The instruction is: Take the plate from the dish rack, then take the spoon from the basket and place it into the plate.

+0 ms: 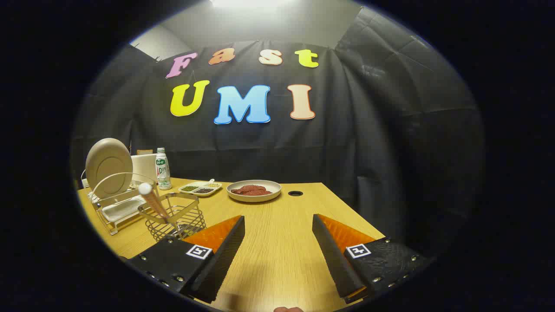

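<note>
Staged kitchen booth: black cloth wall point(381, 143), wooden table point(277, 242), dish rack point(117, 208).

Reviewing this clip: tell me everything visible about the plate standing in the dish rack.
The beige round plate stands upright on edge in the white wire dish rack, leaning slightly back, its underside with a raised foot ring facing the camera. It looks like matte ceramic or melamine, clean and whole. A wire hoop of the rack arches across its lower part. It sits far ahead and to the left of the open gripper, whose fingers hold nothing, with the wire basket just in front of the rack.
</note>
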The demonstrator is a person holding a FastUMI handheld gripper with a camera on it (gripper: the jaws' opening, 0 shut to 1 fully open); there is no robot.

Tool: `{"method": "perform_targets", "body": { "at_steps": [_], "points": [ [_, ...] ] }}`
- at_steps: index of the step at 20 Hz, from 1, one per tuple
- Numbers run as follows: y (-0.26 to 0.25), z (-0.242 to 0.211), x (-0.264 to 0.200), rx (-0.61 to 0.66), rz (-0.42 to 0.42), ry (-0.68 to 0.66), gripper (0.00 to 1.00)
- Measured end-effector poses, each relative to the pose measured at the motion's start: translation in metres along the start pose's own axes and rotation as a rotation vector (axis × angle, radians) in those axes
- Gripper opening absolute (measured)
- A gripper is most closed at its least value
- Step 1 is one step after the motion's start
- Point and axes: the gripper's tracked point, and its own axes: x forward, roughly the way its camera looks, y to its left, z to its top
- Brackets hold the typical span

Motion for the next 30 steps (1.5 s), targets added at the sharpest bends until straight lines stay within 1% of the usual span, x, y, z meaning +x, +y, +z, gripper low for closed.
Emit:
{"method": "perform_targets", "body": {
  "at_steps": [1,3,6,11,14,16,19,22,25,27,30],
  "points": [
    [-0.002,0.001,0.01,0.007,0.0,0.015,0.97],
    [-0.006,0.02,0.019,0.02,-0.01,0.013,0.97],
    [-0.011,0.078,0.016,0.007,-0.034,-0.05,0.97],
    [0.013,0.19,-0.029,-0.017,-0.058,-0.148,0.97],
    [0.034,0.242,-0.057,-0.017,-0.091,-0.18,0.96],
    [0.062,0.272,-0.073,0.01,-0.08,-0.197,0.96],
    [0.101,0.295,-0.082,0.012,-0.05,-0.221,0.96],
    [0.121,0.297,-0.08,-0.005,-0.062,-0.206,0.96],
    [0.15,0.308,-0.079,0.004,-0.038,-0.195,0.96],
    [0.162,0.311,-0.077,0.011,-0.034,-0.173,0.97],
    [0.193,0.307,-0.07,0.035,-0.002,-0.092,0.96]
  ]
}}
